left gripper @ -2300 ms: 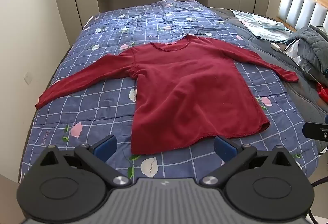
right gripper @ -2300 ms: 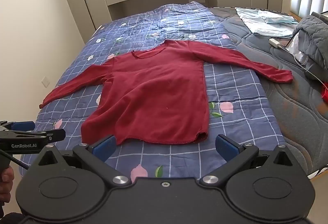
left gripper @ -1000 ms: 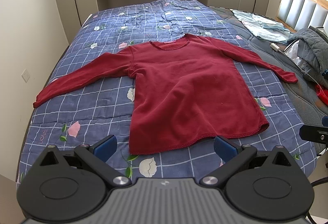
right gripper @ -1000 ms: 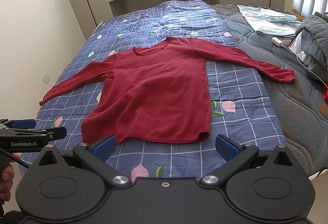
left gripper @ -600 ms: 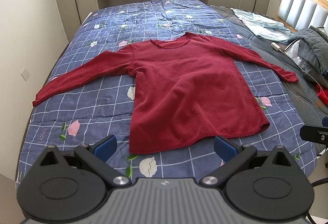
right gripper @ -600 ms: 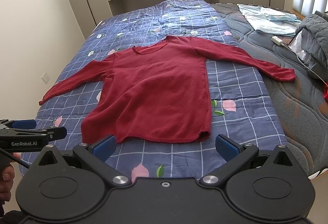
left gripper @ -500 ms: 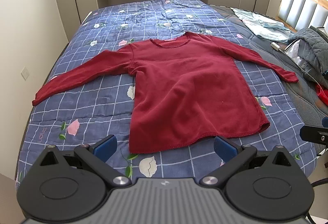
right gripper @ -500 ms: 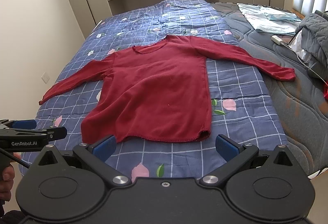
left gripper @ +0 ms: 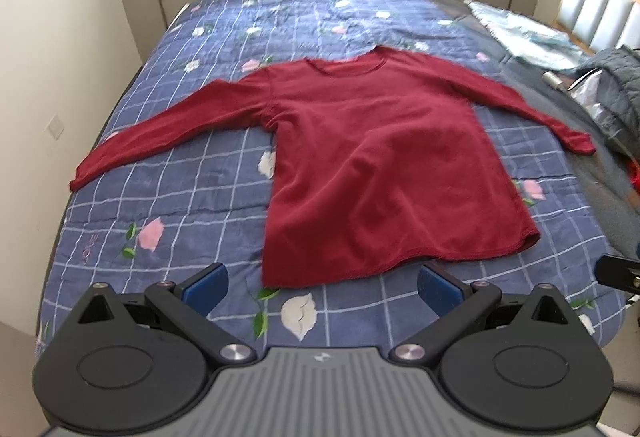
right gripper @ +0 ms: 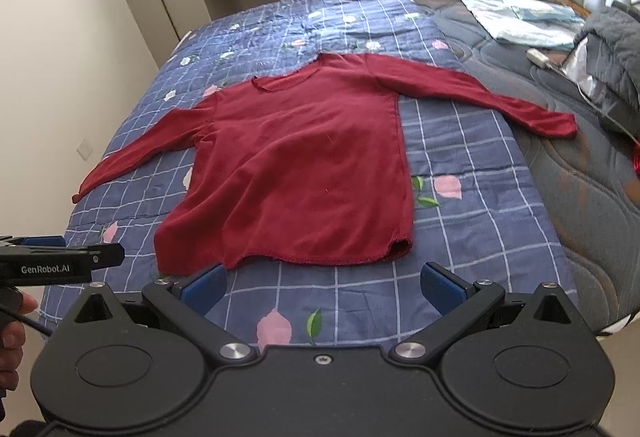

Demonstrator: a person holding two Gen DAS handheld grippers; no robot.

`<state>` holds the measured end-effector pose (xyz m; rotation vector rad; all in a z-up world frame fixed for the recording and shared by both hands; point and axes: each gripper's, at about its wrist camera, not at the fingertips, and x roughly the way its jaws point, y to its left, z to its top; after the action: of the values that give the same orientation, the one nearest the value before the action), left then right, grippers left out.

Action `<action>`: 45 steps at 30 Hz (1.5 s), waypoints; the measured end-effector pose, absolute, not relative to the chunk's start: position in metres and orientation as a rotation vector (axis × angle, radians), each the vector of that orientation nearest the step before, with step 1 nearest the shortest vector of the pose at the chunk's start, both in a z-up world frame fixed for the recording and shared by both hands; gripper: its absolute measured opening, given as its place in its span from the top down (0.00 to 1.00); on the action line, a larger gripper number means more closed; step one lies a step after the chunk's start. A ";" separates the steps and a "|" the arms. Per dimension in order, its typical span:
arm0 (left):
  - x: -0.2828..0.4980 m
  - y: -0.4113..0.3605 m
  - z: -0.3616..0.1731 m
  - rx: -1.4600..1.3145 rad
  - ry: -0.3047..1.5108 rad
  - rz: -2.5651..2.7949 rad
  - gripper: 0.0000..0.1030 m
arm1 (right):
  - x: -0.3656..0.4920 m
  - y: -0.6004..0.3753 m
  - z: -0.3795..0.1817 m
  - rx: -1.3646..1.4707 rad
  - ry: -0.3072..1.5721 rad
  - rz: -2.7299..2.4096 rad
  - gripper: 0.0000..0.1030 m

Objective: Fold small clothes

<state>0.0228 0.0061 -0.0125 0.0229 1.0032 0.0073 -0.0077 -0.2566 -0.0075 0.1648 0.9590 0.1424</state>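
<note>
Shirt (left gripper: 380, 165) flat on quilt (left gripper: 192, 197) (sleeves spread) | left tool (left gripper: 320, 283), right tool (right gripper: 322, 285) agape, empty

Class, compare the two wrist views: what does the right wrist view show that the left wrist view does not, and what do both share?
Only the right wrist view shows the person's hand and the left gripper's labelled side, jaws hidden there. Only the left wrist view shows the LOVE lettering on the quilt. Both show the red long-sleeved top spread flat, sleeves out, on the blue checked quilt, each view's own gripper, right gripper and left gripper, with jaws open and empty.
</note>
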 end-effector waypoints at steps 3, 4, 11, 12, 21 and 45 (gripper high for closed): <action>0.030 0.009 -0.016 0.000 1.045 0.034 0.00 | -0.008 -0.259 -0.006 0.170 0.968 0.131 0.00; 0.031 0.010 -0.017 -0.007 1.056 0.041 0.00 | -0.009 -0.260 -0.006 0.171 0.969 0.125 0.00; 0.037 0.006 -0.020 0.016 1.112 0.059 0.00 | -0.002 -0.268 -0.005 0.198 0.970 0.084 0.00; 0.039 0.005 -0.020 0.022 1.121 0.061 0.00 | 0.000 -0.270 -0.005 0.206 0.970 0.079 0.00; 0.073 -0.015 -0.026 0.067 1.182 0.055 0.00 | 0.035 -0.284 -0.026 0.219 1.013 0.078 0.00; 0.339 -0.176 -0.100 0.063 1.086 0.060 0.00 | 0.259 -0.489 -0.132 0.441 0.824 -0.303 0.00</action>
<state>0.3386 -0.1758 -0.0996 0.0625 1.0856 0.0595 0.2590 -0.4888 -0.1321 0.4411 0.8237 -0.3027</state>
